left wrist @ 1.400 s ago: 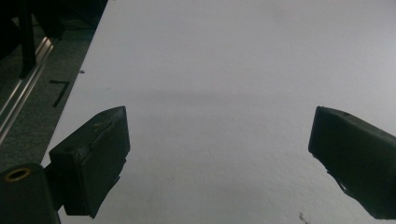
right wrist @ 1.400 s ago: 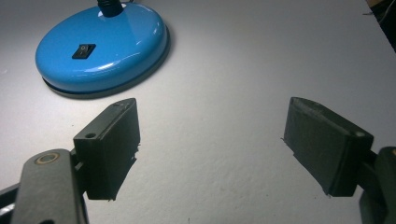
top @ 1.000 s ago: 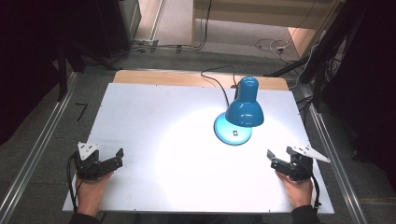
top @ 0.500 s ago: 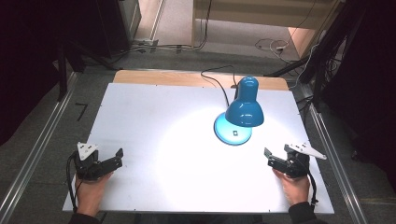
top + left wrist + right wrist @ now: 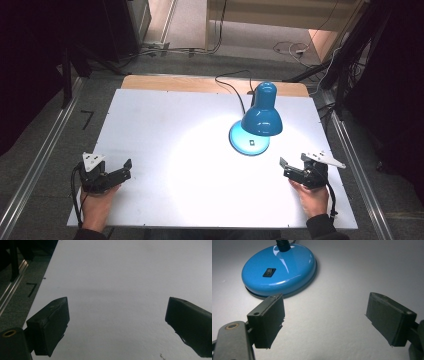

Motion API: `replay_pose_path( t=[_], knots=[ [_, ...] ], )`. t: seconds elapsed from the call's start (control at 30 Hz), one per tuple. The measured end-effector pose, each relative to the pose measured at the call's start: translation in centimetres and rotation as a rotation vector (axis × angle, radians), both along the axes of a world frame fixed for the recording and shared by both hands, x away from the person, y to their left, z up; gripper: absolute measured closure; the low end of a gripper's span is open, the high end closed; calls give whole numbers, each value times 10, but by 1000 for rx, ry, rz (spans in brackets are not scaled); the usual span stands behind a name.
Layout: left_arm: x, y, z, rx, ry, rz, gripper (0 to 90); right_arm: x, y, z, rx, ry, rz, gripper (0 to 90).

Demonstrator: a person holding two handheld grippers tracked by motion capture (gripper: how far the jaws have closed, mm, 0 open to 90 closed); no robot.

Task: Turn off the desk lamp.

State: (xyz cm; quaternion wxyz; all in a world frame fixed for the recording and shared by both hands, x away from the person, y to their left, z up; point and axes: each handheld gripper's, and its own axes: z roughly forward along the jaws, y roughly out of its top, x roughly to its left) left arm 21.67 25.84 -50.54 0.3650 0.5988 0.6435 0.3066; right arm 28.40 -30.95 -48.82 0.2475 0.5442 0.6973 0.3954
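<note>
High view: I see a lit blue desk lamp [image 5: 261,116] standing right of centre toward the far side of the white table [image 5: 165,125]. My left gripper [image 5: 125,168] rests near the left edge, jaws apart. My right gripper [image 5: 283,166] sits near the lamp's round base [image 5: 279,267], jaws apart, holding nothing.

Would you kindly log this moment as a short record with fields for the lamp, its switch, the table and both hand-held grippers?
lamp: blue desk lamp, lit, at the table's far right
switch: black rocker on the round base
table: white top, pool of light at centre
left hand-held gripper: open, near left corner, holding nothing
right hand-held gripper: open, pointed at the base, apart from it
</note>
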Motion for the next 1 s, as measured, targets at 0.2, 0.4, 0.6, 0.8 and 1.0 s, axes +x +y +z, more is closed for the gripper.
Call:
replay_pose_path(
  t=[0.2, 0.4, 0.6, 0.8, 1.0],
  knots=[
    [0, 0, 0, -2, -3, 0, 58, 3, 6, 0, -3, 1, 11, 137],
    [0, 0, 0, -4, -3, 0, 59, 5, 10, -1, -2, 2, 13, 138],
    [-1, 1, 1, -2, -4, 0, 59, 8, 13, 0, 5, 5, 17, 138],
    [-1, 1, 1, -4, -6, 0, 59, 11, 18, 0, 8, 5, 22, 138],
    [-1, 1, 1, -4, -6, -1, 58, 13, 21, 0, 11, 7, 23, 138]
  ],
)
